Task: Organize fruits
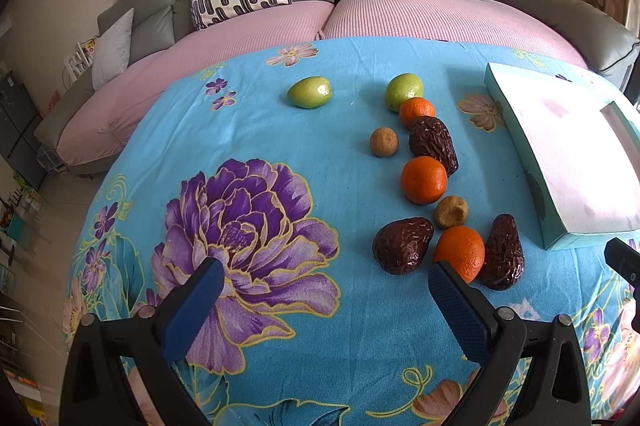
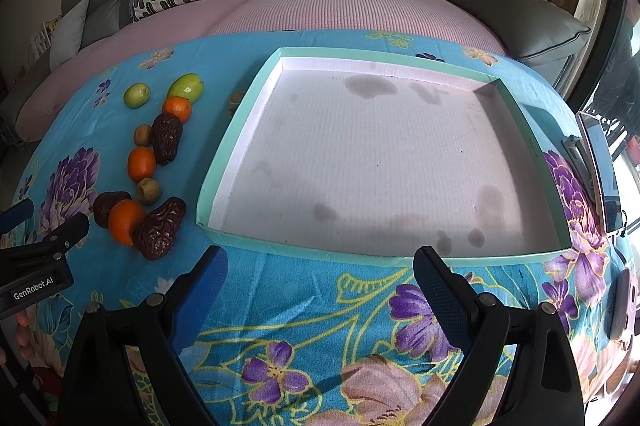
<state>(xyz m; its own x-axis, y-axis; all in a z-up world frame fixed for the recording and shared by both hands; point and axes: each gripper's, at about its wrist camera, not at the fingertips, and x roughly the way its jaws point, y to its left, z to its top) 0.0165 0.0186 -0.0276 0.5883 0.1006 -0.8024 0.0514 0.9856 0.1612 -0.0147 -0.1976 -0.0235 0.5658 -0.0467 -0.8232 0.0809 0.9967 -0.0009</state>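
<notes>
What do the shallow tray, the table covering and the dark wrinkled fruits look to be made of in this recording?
Shallow tray: probably cardboard, with matte teal walls and a white ribbed floor marked by dark stains. Table covering: printed fabric, fuzzy and matte, with soft creases. Dark wrinkled fruits: glossy, hard-looking highlights on deep folds suggest plastic replicas, though real dried dates cannot be ruled out.

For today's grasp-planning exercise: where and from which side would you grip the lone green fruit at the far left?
Grip the green fruit across its narrow middle, coming from above with the left hand-held gripper. It lies on its side, long axis left-right, with open cloth all round.
</notes>
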